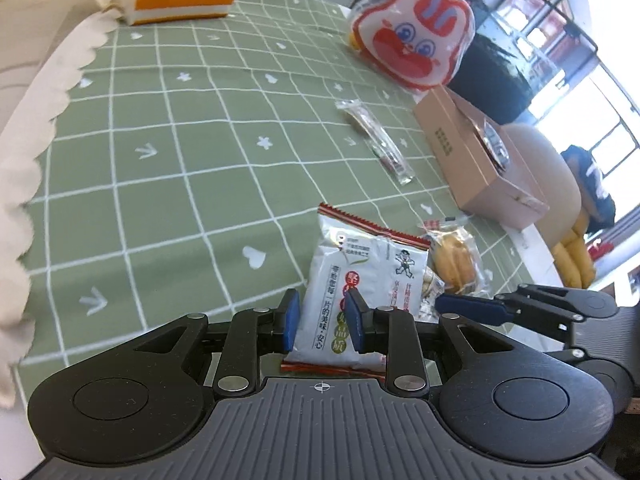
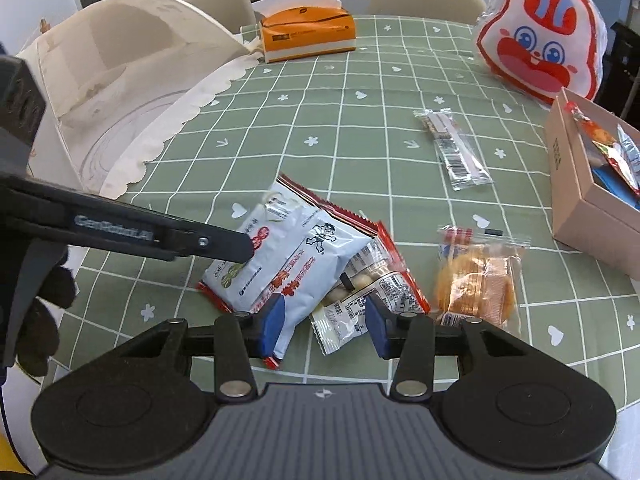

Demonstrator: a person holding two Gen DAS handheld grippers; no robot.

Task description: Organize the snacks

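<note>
A white snack packet with red edges (image 1: pixel 352 288) lies on the green checked tablecloth (image 1: pixel 180 128). My left gripper (image 1: pixel 322 322) has its blue pads on both sides of the packet's near end. In the right wrist view the same packet (image 2: pixel 288 256) lies on a pile with a clear packet of round snacks (image 2: pixel 368 296) beneath. My right gripper (image 2: pixel 326 322) is open just above the pile's near edge. An orange cracker packet (image 2: pixel 476 284) lies to the right. A thin clear stick packet (image 2: pixel 452 148) lies farther back. The cardboard box (image 2: pixel 576 200) holds several snacks.
An orange tissue box (image 2: pixel 308 34) stands at the table's far side. A red and white rabbit-face bag (image 2: pixel 540 32) sits at the far right. A white curved stand (image 2: pixel 120 48) is at the left. Chairs stand behind the table.
</note>
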